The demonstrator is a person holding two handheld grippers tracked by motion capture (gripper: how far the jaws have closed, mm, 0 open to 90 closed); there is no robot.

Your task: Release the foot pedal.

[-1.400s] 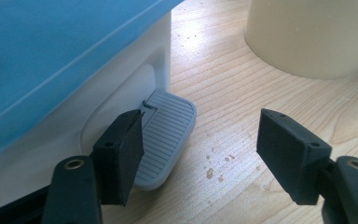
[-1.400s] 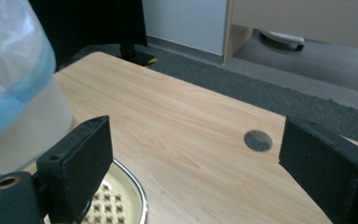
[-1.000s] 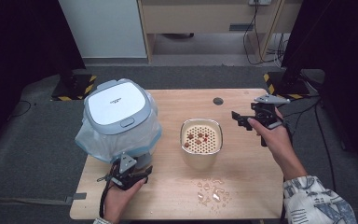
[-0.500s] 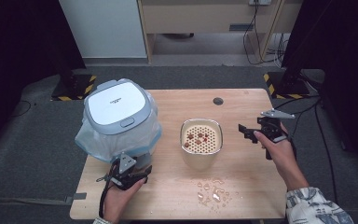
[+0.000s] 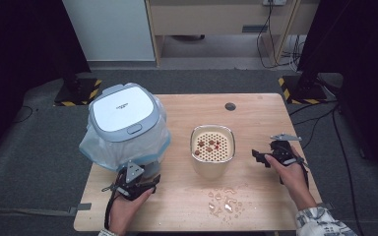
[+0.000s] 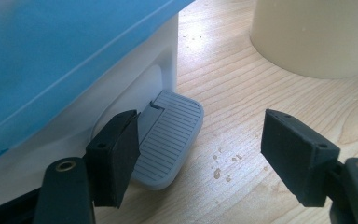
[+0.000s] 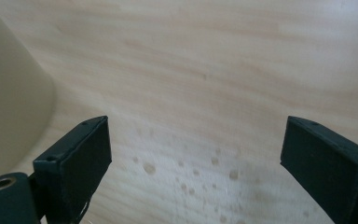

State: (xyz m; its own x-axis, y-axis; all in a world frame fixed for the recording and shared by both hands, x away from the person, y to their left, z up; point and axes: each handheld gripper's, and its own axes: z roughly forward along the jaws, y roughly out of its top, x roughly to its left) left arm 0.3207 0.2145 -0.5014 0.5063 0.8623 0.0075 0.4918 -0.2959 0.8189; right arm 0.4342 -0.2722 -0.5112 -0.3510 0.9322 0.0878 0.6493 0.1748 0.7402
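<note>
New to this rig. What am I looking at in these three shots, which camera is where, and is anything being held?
There is no robot arm: a person holds a handheld two-finger gripper in each hand at a wooden table. The high view is from a fixed camera above the person's side, looking forward and down. The other two pictures come from cameras riding on the grippers, looking along their black fingers.

On the table stands a pedal bin with a grey-white lid and a blue bag liner, and beside it a beige container with a perforated insert holding a few brownish bits. Water drops lie in front of the container.

The left gripper is open at the bin's grey foot pedal; one finger is beside it, nothing gripped. The right gripper is open and empty, low over the table right of the container.
</note>
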